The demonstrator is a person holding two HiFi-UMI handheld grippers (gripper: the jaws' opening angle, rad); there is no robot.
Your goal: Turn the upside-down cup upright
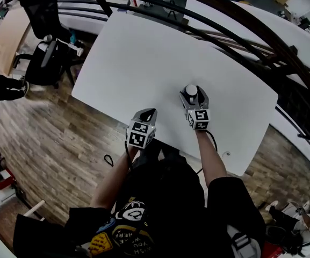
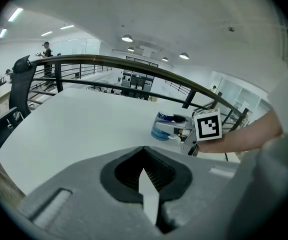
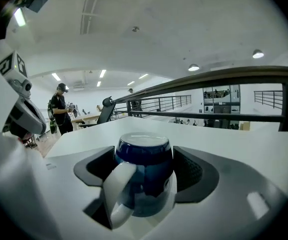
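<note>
Working above broad white table (image 1: 144, 52). Clamping right gripper (image 1: 192, 97) on blue cup (image 3: 152, 171), cup sitting between its jaws, white handle (image 3: 115, 194) pointing back toward its camera. Holding left gripper (image 2: 146, 184) pressed together, empty, near right gripper's left side, apart.

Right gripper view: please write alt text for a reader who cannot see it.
A dark blue cup with a white handle is gripped between the jaws of the right gripper, handle toward the camera. Behind lie a white table and a dark railing.
</note>
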